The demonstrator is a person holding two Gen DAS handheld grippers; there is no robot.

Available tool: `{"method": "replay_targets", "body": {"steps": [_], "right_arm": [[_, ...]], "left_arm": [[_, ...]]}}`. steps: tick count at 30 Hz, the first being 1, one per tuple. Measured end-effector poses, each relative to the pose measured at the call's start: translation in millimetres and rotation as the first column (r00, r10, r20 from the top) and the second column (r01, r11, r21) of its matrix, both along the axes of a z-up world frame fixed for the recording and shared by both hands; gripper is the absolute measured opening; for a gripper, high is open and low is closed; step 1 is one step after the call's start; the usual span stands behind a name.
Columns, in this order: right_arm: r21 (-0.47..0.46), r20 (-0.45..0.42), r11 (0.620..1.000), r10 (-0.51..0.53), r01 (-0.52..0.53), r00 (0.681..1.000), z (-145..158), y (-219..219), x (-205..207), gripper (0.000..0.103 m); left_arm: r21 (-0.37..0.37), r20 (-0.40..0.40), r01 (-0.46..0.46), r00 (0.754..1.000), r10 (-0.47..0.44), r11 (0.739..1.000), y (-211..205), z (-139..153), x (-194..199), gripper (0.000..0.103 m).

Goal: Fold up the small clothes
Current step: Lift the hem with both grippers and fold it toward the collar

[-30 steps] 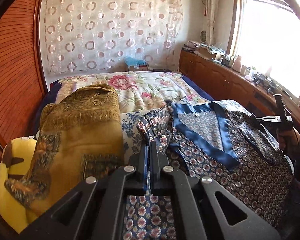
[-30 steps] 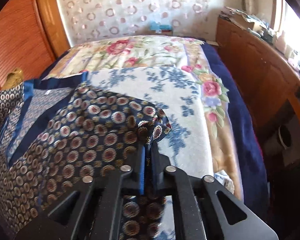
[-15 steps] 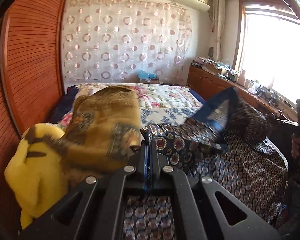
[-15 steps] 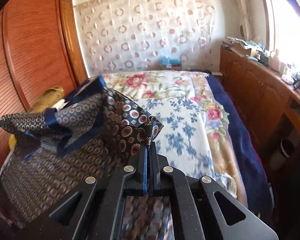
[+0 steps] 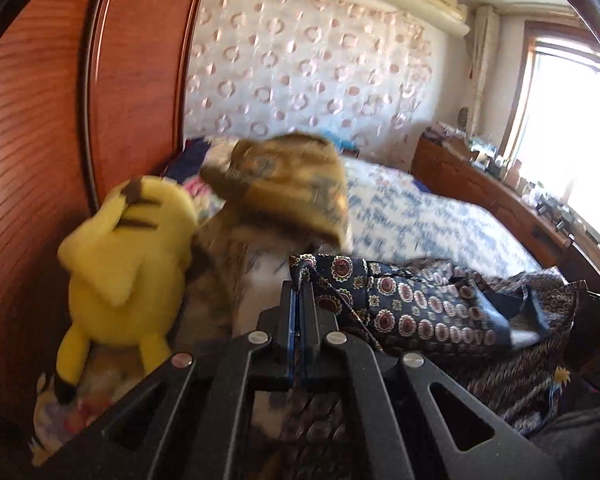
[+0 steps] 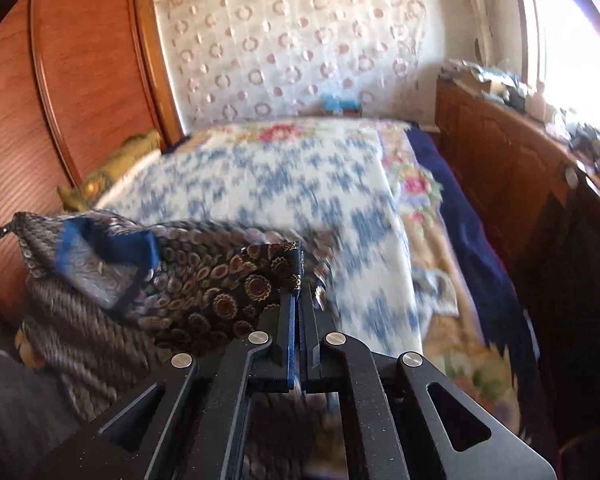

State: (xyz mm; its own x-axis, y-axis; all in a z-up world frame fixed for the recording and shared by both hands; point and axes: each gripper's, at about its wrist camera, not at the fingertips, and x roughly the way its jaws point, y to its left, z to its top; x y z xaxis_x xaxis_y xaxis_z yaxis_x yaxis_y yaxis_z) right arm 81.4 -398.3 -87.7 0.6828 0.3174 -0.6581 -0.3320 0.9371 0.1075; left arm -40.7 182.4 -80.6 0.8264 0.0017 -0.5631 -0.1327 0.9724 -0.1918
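Hanging between the two grippers, the patterned navy garment is stretched over the near edge of the bed, its medallion print and blue trim showing in both wrist views. The left gripper has its jaws pressed together on one corner of the cloth, and the right gripper is clamped the same way on another corner, with the fabric sagging between them and trailing down past the bed's edge. In the right wrist view the cloth runs off to the left, where the tip of the other gripper holds it. Beside the garment, toward the bed's left edge, lies a folded mustard-gold cloth, blurred, and just next to it a yellow plush toy leans against the wooden wardrobe. A blue-and-white floral blanket covers the bed's middle. Along the bed's right side runs a wooden cabinet under the bright window.
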Motion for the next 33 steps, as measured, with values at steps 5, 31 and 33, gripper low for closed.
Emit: {"method": "replay_targets", "body": {"steps": [5,31,33], "right_arm": [[0.020,-0.086,1.000,-0.019,0.021,0.996,-28.3,-10.5,-2.7,0.000],[-0.056,0.000,0.998,-0.015,0.015,1.000,-20.1,16.0,75.2,0.060],[-0.057,-0.025,0.998,-0.012,0.010,1.000,-28.2,18.4,82.0,0.060]], "left_arm": [[0.022,-0.077,0.002,0.997,0.000,1.000,-3.2,-17.4,-2.0,0.000],[0.062,-0.183,0.086,0.980,-0.073,0.994,-9.5,-7.3,105.2,0.053],[0.069,-0.208,0.094,0.975,-0.078,0.993,-10.7,-14.1,110.3,0.053]]}}
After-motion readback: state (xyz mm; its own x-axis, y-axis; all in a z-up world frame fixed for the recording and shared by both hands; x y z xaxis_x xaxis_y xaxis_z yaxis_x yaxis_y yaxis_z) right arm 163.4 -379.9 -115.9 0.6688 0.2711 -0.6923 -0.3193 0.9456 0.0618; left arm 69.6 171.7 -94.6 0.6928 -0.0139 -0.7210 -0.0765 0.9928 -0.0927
